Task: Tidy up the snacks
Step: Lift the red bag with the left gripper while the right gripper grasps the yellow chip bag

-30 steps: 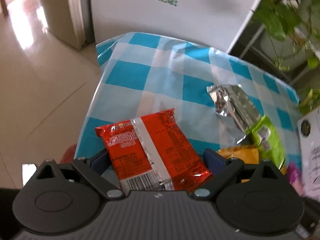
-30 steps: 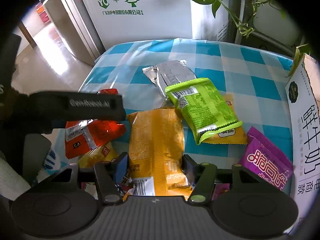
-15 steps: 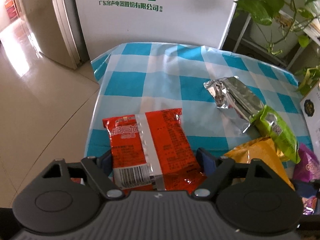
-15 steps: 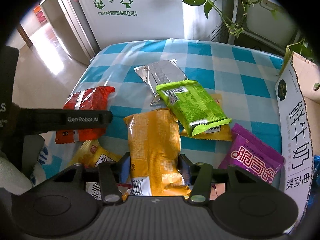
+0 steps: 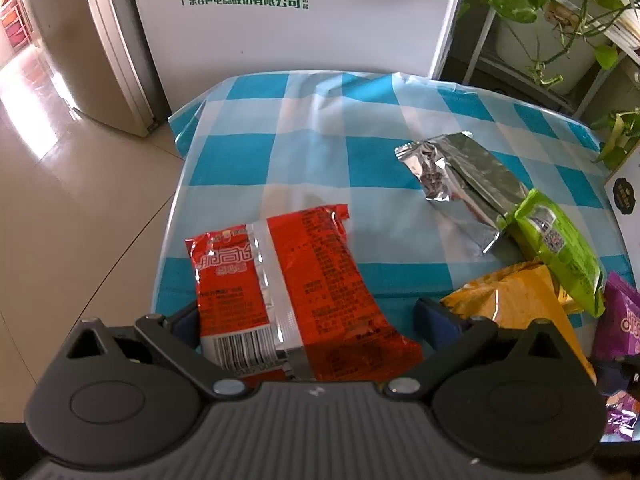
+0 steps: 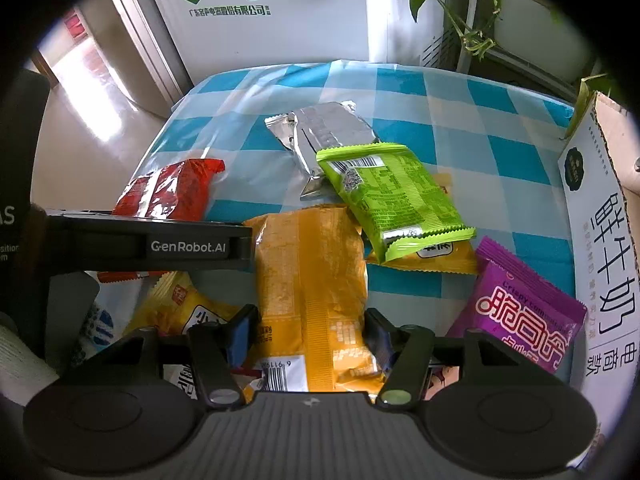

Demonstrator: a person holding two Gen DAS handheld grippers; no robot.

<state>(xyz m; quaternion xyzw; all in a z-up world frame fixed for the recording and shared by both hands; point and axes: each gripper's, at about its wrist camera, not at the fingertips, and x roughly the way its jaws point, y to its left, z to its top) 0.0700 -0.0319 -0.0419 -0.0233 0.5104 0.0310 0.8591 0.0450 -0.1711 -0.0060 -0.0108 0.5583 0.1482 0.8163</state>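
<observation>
My left gripper [image 5: 308, 320] is shut on a red snack packet [image 5: 292, 292] and holds it over the near left part of the checked table [image 5: 304, 152]. The red packet also shows in the right wrist view [image 6: 172, 192], behind the left gripper's black body [image 6: 152, 244]. My right gripper [image 6: 308, 332] is shut on an orange snack packet [image 6: 312, 284]. A silver packet [image 6: 324, 136], a green packet [image 6: 388, 192] and a purple packet [image 6: 520, 312] lie on the table ahead and to the right.
A cardboard box [image 6: 600, 240] with Chinese print stands at the table's right edge. A white appliance [image 5: 296, 12] stands behind the table, with plants [image 5: 560, 12] to its right. More yellow packets [image 6: 180, 308] lie near left. The floor [image 5: 60, 200] drops off on the left.
The left gripper has moved forward and towards the right with the red packet, bringing it over the table. The right gripper holds the orange packet nearly still, shifted slightly.
</observation>
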